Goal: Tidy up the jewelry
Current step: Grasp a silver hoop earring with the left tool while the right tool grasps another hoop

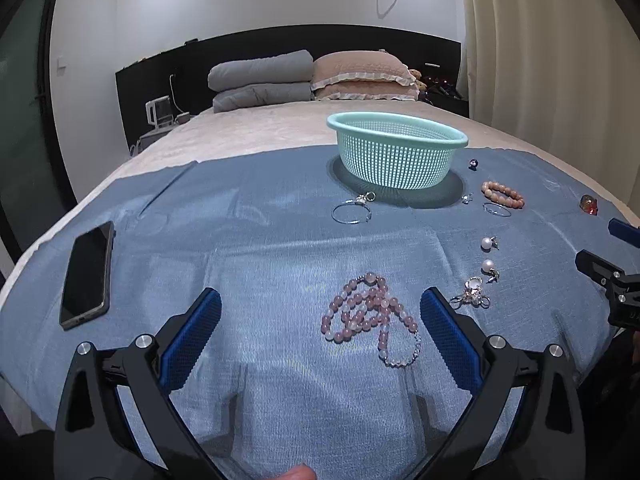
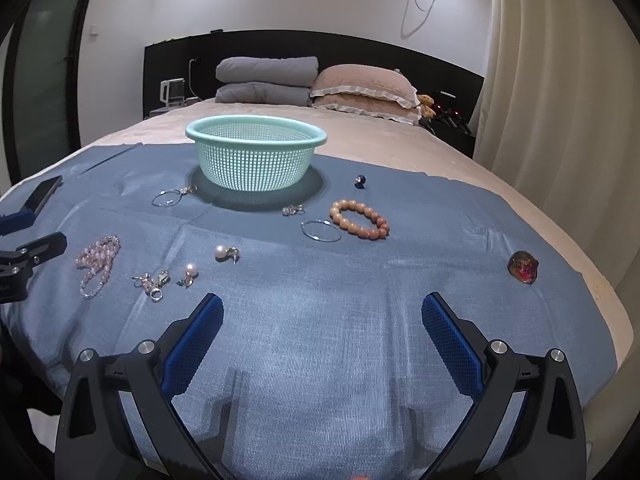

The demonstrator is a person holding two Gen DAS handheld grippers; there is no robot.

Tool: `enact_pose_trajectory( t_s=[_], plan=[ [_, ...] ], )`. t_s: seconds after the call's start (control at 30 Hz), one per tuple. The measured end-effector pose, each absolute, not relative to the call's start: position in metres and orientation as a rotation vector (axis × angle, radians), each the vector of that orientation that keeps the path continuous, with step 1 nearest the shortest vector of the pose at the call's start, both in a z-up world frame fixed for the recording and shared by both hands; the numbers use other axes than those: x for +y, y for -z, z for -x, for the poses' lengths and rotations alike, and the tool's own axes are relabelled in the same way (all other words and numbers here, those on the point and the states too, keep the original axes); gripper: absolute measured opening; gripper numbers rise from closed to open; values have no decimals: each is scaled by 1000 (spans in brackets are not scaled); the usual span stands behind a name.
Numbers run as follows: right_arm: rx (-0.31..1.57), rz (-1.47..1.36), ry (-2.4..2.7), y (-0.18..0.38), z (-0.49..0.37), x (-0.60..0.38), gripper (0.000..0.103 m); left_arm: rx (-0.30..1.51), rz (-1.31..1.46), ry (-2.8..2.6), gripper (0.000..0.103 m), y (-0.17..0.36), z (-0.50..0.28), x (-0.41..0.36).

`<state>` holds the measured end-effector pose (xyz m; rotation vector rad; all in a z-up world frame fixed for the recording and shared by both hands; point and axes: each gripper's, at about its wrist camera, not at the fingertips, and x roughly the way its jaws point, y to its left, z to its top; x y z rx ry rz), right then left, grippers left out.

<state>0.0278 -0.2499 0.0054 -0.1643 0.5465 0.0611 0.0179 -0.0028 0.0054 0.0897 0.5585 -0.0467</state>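
Jewelry (image 2: 360,220) on cloth (image 2: 320,340), outside mint basket (image 2: 256,136)

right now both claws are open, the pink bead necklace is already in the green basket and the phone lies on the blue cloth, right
Not quite. The necklace is not in the basket; it lies on the cloth, in front of the left claw, as the left wrist view shows. The rest holds: both claws are open, the right claw too, and the phone lies on the cloth.

2 low wrist cams, shared basket (image 1: 396,152)
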Motion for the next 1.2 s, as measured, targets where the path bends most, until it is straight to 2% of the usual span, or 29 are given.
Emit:
enact_pose_trajectory(
  t_s=[0.23,0.47,0.7,0.93,1.2],
  plan=[
    [544,241,-67,-18,-59,-245,96,551,-180,88,98,-16,-46,-17],
    [616,194,-94,-20,-109,-258,96,635,-193,140,98,-12,-93,-15],
    [770,105,-172,-6,-162,-265,95,751,-197,206,98,1,-147,-15],
    [846,138,-207,12,-191,-252,95,844,-236,233,98,15,-191,-17],
    [916,76,-223,33,-214,-255,96,880,-149,295,99,34,-211,-7]
  ],
)
